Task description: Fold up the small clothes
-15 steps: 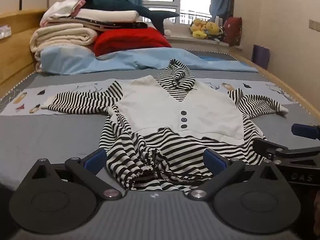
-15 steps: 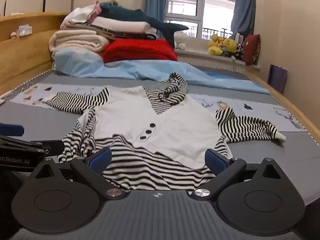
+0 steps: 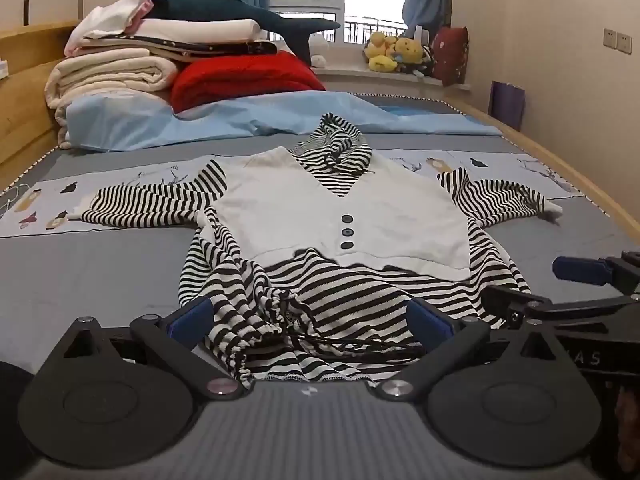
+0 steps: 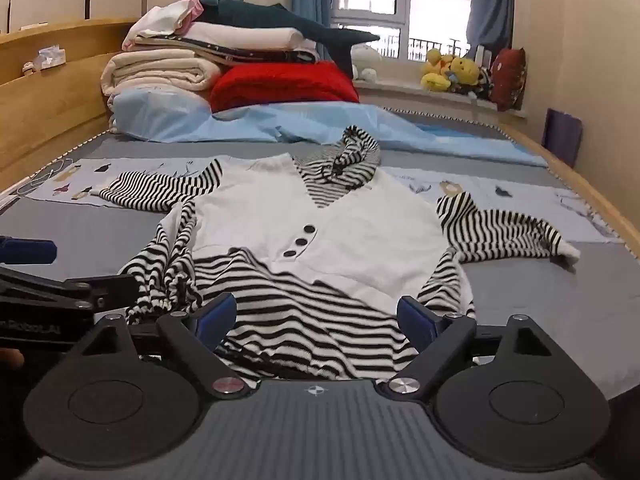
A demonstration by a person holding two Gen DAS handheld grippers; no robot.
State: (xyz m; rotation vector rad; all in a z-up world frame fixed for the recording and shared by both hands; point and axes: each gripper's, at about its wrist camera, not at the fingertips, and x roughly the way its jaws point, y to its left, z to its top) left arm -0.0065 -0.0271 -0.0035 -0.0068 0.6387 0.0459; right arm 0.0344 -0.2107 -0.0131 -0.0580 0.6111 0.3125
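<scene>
A small black-and-white striped hooded top with a white vest front and three dark buttons lies face up on the grey bed, sleeves spread, hood toward the far end. My left gripper is open, its blue pads either side of the bunched striped hem and drawstring at the garment's left bottom. My right gripper is open over the hem on the right side. Each gripper shows at the edge of the other's view. The top also shows in the right wrist view.
A light blue sheet, a red blanket and a stack of folded bedding lie at the bed's far end. A wooden headboard runs along the left. Plush toys sit on the window sill.
Both grippers have edged slightly closer to the hem. The garment has not visibly moved.
</scene>
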